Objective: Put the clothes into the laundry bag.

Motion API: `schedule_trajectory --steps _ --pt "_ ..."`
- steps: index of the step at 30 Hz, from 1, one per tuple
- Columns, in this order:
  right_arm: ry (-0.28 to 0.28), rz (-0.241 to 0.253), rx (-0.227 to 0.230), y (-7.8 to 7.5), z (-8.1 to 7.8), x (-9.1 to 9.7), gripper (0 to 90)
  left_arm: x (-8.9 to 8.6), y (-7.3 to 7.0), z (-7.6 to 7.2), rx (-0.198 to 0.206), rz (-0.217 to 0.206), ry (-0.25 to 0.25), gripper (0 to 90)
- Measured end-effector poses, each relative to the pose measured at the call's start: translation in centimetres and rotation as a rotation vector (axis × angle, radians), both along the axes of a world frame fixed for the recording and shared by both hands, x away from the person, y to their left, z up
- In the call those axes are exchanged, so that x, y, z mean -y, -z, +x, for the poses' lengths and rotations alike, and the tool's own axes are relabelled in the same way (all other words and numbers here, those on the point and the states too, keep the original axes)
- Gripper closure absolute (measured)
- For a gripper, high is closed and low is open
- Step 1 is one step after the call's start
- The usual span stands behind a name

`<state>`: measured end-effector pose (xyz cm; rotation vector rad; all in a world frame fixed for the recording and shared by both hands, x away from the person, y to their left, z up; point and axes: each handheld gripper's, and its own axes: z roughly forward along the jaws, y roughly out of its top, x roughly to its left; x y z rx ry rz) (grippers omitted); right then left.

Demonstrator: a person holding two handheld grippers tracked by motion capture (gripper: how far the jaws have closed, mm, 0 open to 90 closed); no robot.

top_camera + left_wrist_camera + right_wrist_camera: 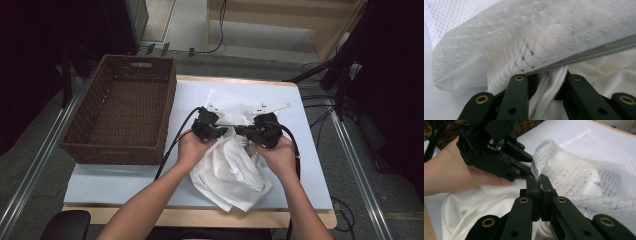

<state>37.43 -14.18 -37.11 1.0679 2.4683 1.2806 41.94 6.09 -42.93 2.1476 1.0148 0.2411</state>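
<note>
A white mesh bag [225,106] lies on the table with a white garment [230,170] spilling out toward the near edge. My right gripper [539,180] is shut on the rim of the mesh bag [579,175], lifting it into a peak. My left gripper [546,80] faces it, with a bunched fold of the white garment [549,87] pinched between its jaws just below the bag's zipper edge [599,50]. In the high view the left gripper [227,131] and right gripper [241,131] meet tip to tip over the bag's mouth. The bag's interior is hidden.
A brown woven basket [170,105] stands on the left part of the table, close to the left hand. A pale mat [125,180] covers the tabletop. Black cables [172,145] trail from both grippers toward the near edge.
</note>
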Motion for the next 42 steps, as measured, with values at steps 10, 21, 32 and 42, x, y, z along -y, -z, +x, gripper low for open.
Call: schedule_trajectory --steps 10,21,32,42 --pt "0.01 0.003 0.005 0.5 0.3 0.5 90.0 -0.7 -1.4 -0.4 -0.044 -0.034 0.042 68.1" --pt "0.038 0.011 0.015 0.4 0.4 1.1 90.0 -1.9 -4.7 -4.2 -0.003 -0.021 0.179 40.8" --pt "0.039 0.012 0.016 0.2 0.3 1.2 90.0 -6.1 -3.7 -8.8 -0.054 -0.044 0.12 15.5" --pt "0.037 0.011 0.013 0.3 0.2 1.1 90.0 -7.2 -0.8 -11.3 -0.07 -0.051 0.004 14.3"
